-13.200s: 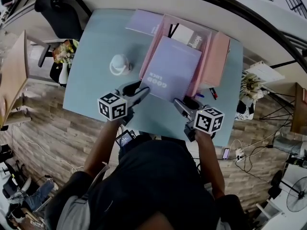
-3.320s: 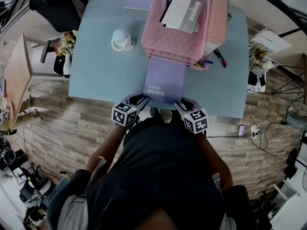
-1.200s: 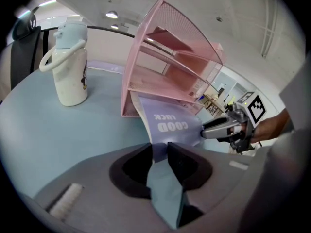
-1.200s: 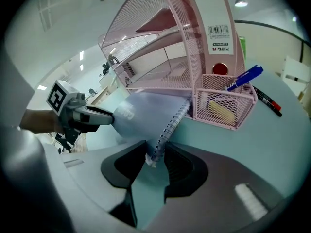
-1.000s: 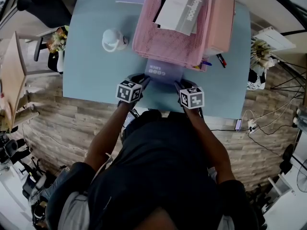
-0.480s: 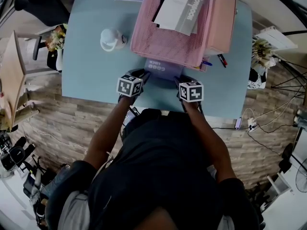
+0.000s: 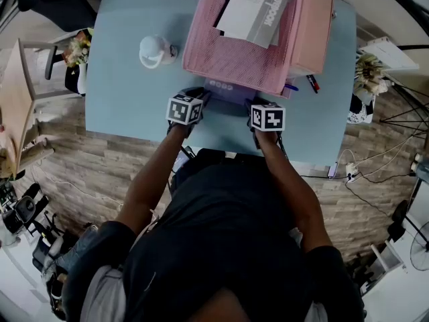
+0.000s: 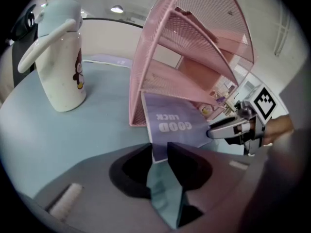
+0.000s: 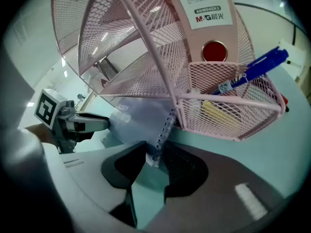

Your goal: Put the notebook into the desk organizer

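Observation:
The lilac spiral notebook (image 7: 226,88) lies flat on the table, most of it slid under the bottom tier of the pink mesh desk organizer (image 7: 234,52). Only its near strip shows in the head view. My left gripper (image 8: 158,152) is shut on the notebook's (image 8: 175,125) near left corner. My right gripper (image 9: 154,157) is shut on the near corner at the spiral binding of the notebook (image 9: 136,115). In the head view the left gripper (image 7: 201,96) and right gripper (image 7: 253,103) stand close to the organizer's front edge.
A white jug (image 7: 155,50) stands left of the organizer. A grey booklet (image 7: 258,9) lies on its top tray. A mesh pen cup with a blue pen (image 9: 252,74) hangs at its right front. A pink box (image 7: 314,25) stands right; the table's near edge (image 7: 221,146) is behind the grippers.
Both grippers have moved away from me toward the organizer, carrying the notebook deeper under the bottom tier. Less of its cover shows now.

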### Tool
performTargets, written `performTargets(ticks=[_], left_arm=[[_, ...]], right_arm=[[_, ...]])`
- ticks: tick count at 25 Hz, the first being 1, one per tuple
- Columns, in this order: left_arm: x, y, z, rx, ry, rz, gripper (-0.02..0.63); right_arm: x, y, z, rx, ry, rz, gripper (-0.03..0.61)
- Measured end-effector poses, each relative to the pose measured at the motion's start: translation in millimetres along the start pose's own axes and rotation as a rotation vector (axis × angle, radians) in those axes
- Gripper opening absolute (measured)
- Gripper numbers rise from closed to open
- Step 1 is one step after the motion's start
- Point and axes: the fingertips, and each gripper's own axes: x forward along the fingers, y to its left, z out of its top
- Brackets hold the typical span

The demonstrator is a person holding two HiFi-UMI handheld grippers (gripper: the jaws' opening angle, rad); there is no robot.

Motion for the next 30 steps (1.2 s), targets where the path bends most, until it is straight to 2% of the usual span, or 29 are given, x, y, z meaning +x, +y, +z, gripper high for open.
performTargets(ticks=[2,4,9,15,21,26,30], left_arm=[[-0.5,4.1,2.1,-0.005,-0.002,0.015,0.132],[0.0,7.1,1.9,-0.009,-0.001,0.017,0.127],[1.0,8.1,3.4,-0.007,-0.013,0.015,0.127],[0.4,2.7,3.4,0.005,-0.037,0.009,0.127],[-8.3,-0.8,4.1,0.012,-0.072,0.011,0.127],[-22.2,-3.4,2.4,0.02,-0.102,0.017,0.127],[-43.5,-1.6,3.5,0.019,-0.137,0.039,0.127]], right_arm=[[2.0,-1.8,2.4,-0.008,0.009,-0.01,0.118],[2.8,-2.7,4.4,-0.013,0.016,-0.016,0.118],[5.4,-2.8,11.7,-0.013,0.016,-0.022,0.12],[1.5,-12.0,19.4,-0.039,-0.021,-0.083,0.118],[-7.4,-12.9,20.1,-0.067,-0.051,-0.098,0.12],[-18.5,-7.9,15.6,-0.05,-0.084,-0.079,0.12],[-33.9,7.0,15.5,-0.029,-0.14,-0.021,0.12]])
